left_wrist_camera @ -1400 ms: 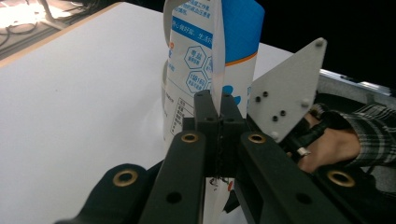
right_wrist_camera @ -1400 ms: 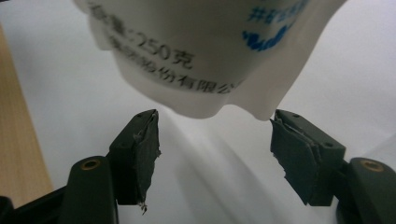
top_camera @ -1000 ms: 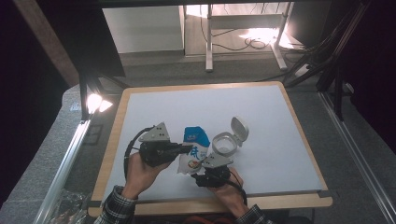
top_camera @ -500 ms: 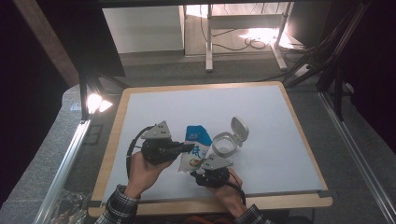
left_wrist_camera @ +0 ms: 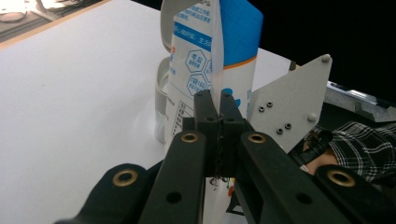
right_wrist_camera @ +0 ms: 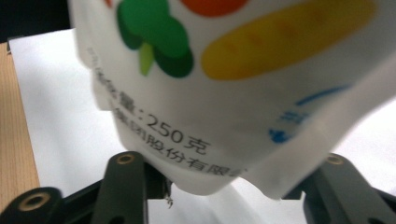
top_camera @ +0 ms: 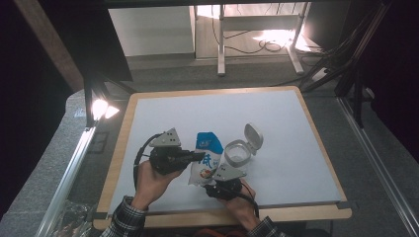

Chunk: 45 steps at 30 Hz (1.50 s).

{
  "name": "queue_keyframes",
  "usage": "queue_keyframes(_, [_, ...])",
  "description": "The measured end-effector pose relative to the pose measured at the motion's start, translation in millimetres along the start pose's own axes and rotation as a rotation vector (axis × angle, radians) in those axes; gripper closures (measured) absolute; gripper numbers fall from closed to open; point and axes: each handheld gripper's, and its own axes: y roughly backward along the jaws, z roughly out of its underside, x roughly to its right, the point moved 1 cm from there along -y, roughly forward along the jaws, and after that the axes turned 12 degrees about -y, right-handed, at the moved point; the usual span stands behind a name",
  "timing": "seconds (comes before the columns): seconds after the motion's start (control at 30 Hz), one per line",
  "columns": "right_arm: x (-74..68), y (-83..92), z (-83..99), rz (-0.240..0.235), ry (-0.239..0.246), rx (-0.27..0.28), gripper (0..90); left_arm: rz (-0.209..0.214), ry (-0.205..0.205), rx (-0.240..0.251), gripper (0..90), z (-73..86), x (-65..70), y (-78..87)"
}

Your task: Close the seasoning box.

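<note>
- The blue-and-white pouch [top_camera: 205, 160] is held above the near middle of the white table [top_camera: 296, 128], long axis running away from the person, blue end farthest.
- The left gripper [left_wrist_camera: 219, 116] is clamped fully on the pouch's back seam.
- The right gripper [right_wrist_camera: 224, 186] has just been closing around the pouch's near end, jaws half apart; contact cannot be told.
- A lidded grey container [top_camera: 239, 150] stands just beside it.
</note>
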Motion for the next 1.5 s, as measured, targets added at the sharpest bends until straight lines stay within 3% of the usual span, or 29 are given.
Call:
queue_keyframes(0.33, [1.5, 1.7, 0.3, -0.044, -0.045, -0.024, 53.8, -0.001, 0.021, 0.026, 89.4, 1.5, -6.8, -9.4])
queue_keyframes(0.5, [1.6, 1.7, 0.9, -0.054, -0.04, -0.024, 53.8, 0.004, 0.033, 0.041, 88.5, 2.5, -7.7, -12.5])
queue_keyframes(0.57, [2.6, 3.4, 1.1, -0.082, -0.044, -0.032, 53.8, -0.003, 0.032, 0.042, 87.7, 3.7, -7.6, -14.2])
queue_keyframes(0.7, [2.1, 4.5, 1.7, -0.07, -0.051, -0.017, 53.8, -0.006, 0.039, 0.042, 86.8, 5.9, -8.2, -16.1])
queue_keyframes(0.8, [3.0, 5.2, 1.8, -0.095, -0.043, -0.026, 53.8, 0.006, 0.047, 0.057, 86.7, 8.8, -9.3, -18.1])
queue_keyframes(0.83, [2.3, 5.0, 2.2, -0.072, -0.045, -0.014, 53.8, 0.005, 0.048, 0.058, 86.5, 9.2, -9.4, -18.3])
queue_keyframes(1.07, [3.8, 6.3, 2.4, -0.088, -0.067, -0.015, 53.8, -0.032, 0.033, 0.054, 90.0, 6.6, -7.4, -18.3])
queue_keyframes(1.5, [7.8, 10.6, 2.2, -0.148, -0.139, -0.011, 53.6, -0.035, -0.007, 0.021, 90.0, -11.1, -7.1, -33.6])
